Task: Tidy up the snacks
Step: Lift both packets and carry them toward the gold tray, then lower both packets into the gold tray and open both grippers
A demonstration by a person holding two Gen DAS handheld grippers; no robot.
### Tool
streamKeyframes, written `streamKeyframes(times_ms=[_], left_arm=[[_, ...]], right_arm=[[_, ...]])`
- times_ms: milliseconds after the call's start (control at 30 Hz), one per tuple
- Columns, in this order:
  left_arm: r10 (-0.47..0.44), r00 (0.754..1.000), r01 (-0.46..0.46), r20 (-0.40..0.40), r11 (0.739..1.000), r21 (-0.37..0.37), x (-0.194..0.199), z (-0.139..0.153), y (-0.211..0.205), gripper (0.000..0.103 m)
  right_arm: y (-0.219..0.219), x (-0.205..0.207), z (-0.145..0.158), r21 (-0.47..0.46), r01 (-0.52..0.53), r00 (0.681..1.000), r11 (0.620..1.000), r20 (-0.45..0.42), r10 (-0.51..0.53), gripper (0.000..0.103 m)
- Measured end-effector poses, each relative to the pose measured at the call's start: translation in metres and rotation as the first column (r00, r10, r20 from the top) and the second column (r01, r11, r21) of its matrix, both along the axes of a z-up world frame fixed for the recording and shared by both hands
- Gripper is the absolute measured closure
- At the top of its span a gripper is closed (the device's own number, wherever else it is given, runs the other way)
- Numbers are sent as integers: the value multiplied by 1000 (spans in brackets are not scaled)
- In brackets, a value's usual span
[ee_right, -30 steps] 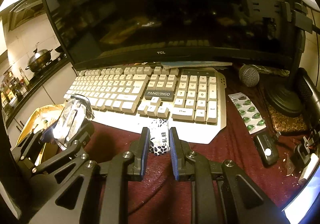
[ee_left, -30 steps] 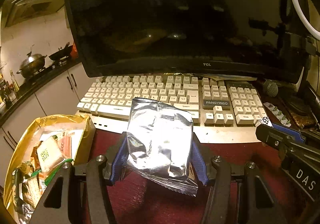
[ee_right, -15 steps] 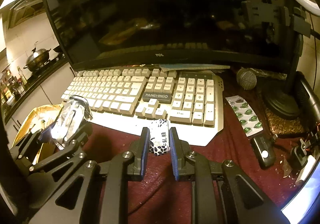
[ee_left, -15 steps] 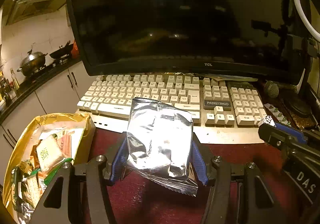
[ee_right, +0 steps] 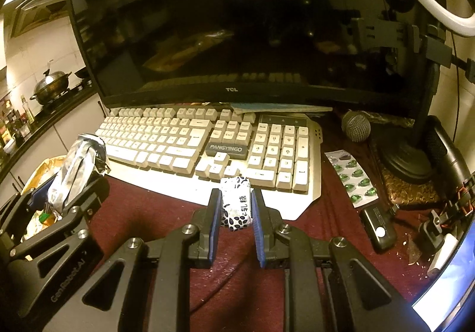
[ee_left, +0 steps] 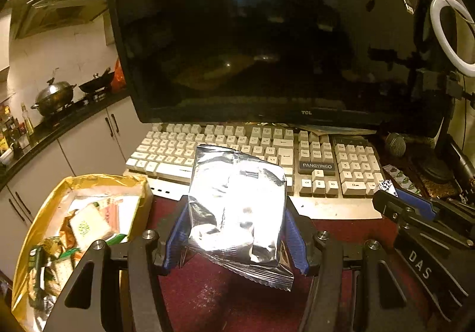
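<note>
Dark red desk (ee_right: 332,210) holds a keyboard (ee_right: 207,145) at 12 o'clock, pill pack (ee_right: 351,176) and microphone (ee_right: 355,126) around 2.

Silver foil packet (ee_left: 237,207); white candy (ee_right: 236,202), dark-blue spots; gold box (ee_left: 38,231); maroon tablecloth (ee_right: 237,296).

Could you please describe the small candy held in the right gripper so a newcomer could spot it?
Start at the white keyboard; just below its arrow keys, the right gripper clamps a small candy. Unlike the plain silver pouch, it is white with dark spots and printed characters.
</note>
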State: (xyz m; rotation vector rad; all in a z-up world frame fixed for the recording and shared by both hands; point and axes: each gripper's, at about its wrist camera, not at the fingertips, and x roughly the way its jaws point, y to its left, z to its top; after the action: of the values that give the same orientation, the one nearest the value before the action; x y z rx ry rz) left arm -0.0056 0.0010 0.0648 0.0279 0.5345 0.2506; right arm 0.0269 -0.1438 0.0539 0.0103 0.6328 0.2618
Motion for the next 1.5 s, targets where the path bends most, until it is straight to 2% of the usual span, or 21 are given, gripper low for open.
streamKeyframes(times_ms=[333, 700, 933, 1100, 1233, 1367, 1500], left_arm=[[24, 1000, -25, 19, 999, 21, -22, 9, 6, 41], [31, 998, -32, 46, 999, 18, -48, 17, 24, 41], [57, 997, -56, 52, 998, -21, -66, 23, 52, 41], [79, 996, -77, 52, 996, -35, -80, 25, 78, 41], [134, 990, -131, 51, 990, -59, -91, 24, 110, 41], [199, 979, -196, 33, 977, -90, -103, 19, 146, 41], [259, 966, -257, 9, 963, -85, -112, 6, 170, 41]], right_arm=[[9, -7, 2, -45, -8, 999, 999, 36, 9, 84], [24, -6, -7, -141, 2, 999, 990, 48, 5, 84], [34, -8, -7, -151, -15, 999, 988, 42, 22, 84], [52, -20, 2, -106, -113, 992, 988, 41, 118, 84], [73, -28, 6, -51, -211, 977, 976, 3, 212, 84], [103, -38, 8, -21, -313, 950, 950, -30, 312, 84], [137, -45, 11, 32, -415, 907, 909, -71, 416, 84]])
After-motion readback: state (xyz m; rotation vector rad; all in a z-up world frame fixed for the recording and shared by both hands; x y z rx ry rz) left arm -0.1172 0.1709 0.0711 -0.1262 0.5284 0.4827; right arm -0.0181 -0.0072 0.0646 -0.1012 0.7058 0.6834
